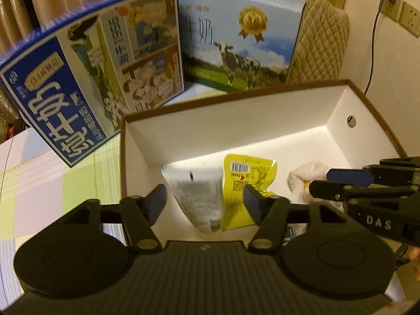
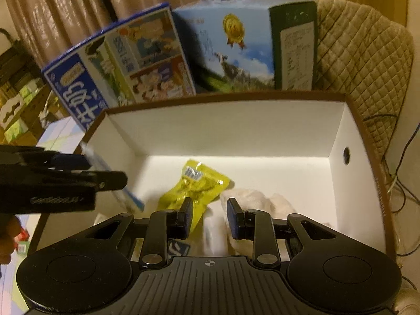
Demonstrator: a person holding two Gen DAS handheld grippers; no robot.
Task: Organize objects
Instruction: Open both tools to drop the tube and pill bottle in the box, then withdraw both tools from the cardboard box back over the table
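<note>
Grippers on both sides hang over an open white box with a brown rim (image 1: 236, 97), the person's own left and right tools meeting above its near edge. Left gripper (image 1: 204, 199) stands released, its blue-padded fingers (image 1: 157, 197) spread wide with a white printed pouch (image 1: 194, 199) showing in the gap between them; whether the pouch rests on the floor of the box or hangs free cannot be told, and it is blurred. Right gripper (image 2: 208, 218) is likewise released, its jaws apart over a pale, crumpled cloth-like bundle (image 2: 262, 199) that lies on the box floor toward the right. Just beside the pouch, a yellow snack packet (image 1: 244, 183) with a barcode lies flat in the box, between the pouch and the bundle. A small blue-and-white item (image 2: 179, 248) peeps out at the near wall, too hidden to identify. One round hole (image 1: 351, 121) pierces the right end wall. Box sits on a pastel checked tablecloth (image 1: 65, 183). Behind it, a blue milk carton case (image 1: 86, 78) leans on its side at the left, touching or nearly touching a light-blue milk case (image 1: 236, 47) printed with a cow and a gold medal. Farther back, a quilted beige cushion (image 2: 362, 60) rises at the right, beige curtains (image 2: 78, 8) hang at the left, and wall sockets (image 1: 399, 10) with a trailing cable mark the far corner
</note>
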